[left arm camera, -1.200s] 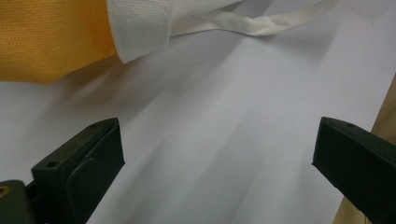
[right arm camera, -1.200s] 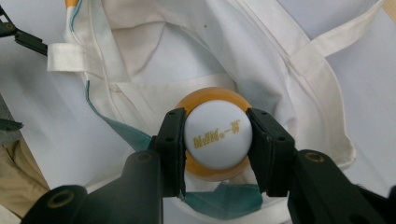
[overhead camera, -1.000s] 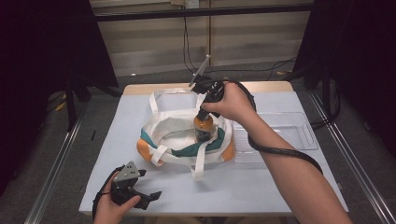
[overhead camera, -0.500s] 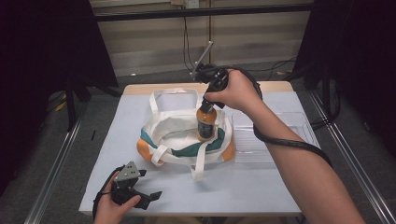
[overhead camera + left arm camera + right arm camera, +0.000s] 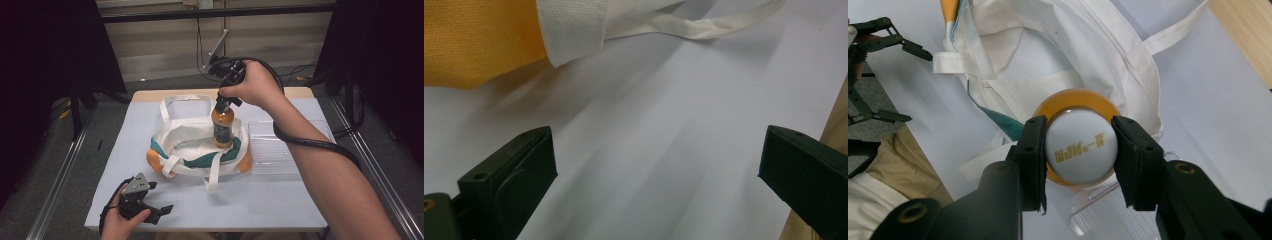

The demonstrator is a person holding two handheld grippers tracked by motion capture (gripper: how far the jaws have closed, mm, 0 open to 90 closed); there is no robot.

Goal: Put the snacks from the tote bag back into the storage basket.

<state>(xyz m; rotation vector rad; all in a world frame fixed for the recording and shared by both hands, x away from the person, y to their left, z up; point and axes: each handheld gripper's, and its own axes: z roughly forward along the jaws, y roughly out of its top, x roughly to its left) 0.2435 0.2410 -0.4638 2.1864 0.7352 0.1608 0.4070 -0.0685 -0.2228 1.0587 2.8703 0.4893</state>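
Right hand-held gripper clamps bottle cap, above bag.

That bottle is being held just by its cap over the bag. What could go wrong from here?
The right tool pinches only the smooth white cap of the bottle, so the bottle might slip or swing. The tote bag lies slack with straps loose around its mouth, so the bottle's base could catch the fabric and drag it. The left tool rests open near the table's front edge, not steadying the bag.
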